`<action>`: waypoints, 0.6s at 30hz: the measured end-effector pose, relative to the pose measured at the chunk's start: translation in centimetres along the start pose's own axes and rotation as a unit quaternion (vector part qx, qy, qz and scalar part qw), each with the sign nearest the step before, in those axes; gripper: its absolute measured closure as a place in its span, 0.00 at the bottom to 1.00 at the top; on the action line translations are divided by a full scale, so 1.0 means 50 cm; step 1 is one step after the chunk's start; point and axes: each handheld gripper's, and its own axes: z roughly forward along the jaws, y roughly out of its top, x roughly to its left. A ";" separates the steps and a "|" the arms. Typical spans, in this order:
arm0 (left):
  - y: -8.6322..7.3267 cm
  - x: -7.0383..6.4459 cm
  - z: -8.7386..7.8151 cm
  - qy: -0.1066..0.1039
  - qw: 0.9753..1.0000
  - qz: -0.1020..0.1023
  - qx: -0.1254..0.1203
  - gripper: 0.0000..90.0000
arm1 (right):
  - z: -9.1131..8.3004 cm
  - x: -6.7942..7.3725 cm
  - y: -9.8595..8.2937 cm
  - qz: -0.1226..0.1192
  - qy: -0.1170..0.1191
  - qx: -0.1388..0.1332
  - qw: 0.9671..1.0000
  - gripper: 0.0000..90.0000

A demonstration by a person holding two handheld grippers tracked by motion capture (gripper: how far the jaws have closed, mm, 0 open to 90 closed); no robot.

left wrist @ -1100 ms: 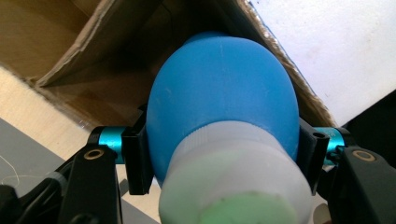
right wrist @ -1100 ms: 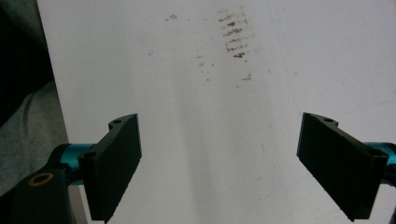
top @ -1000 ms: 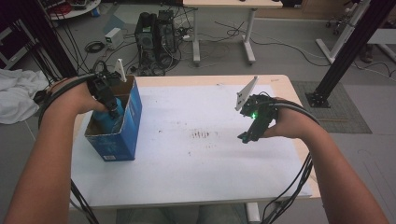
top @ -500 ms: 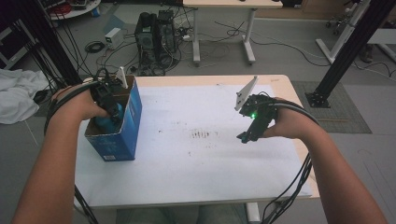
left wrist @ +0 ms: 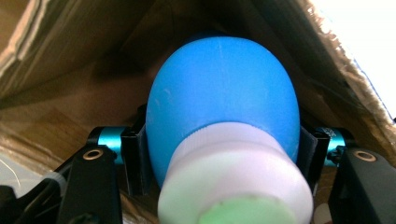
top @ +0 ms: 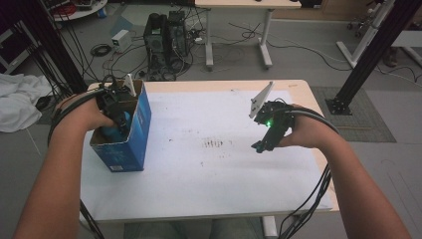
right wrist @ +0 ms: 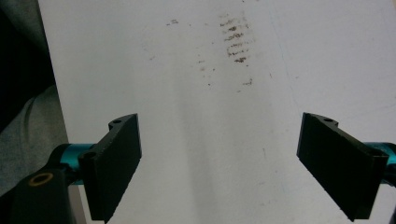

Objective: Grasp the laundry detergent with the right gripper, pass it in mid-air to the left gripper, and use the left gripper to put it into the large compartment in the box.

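Reading by size, biggest first:
Worktop [top: 209, 189]: white, smudged with dark marks near the middle.
Box [top: 130, 137]: blue card, open top, standing at the left edge of the worktop.
Bottle [left wrist: 224, 102]: blue, rounded, white cap toward the camera; inside the box, between brown card walls.
Left gripper [top: 118, 115]: reaching down into the box; fingers [left wrist: 136, 161] clamped on both sides of the bottle.
Right gripper [top: 263, 144]: held over the right half of the worktop, well apart from the box; fingers [right wrist: 116, 161] wide apart, nothing between them.
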 end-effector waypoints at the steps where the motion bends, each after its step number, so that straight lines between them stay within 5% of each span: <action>1: 0.001 0.000 -0.002 0.003 1.000 0.004 0.006 0.41 | -0.001 0.000 0.000 0.000 0.000 -0.001 1.000 0.15; 18: 0.005 -0.004 0.000 0.016 1.000 0.008 0.011 0.34 | -0.006 0.002 -0.007 0.003 -0.004 -0.005 1.000 0.15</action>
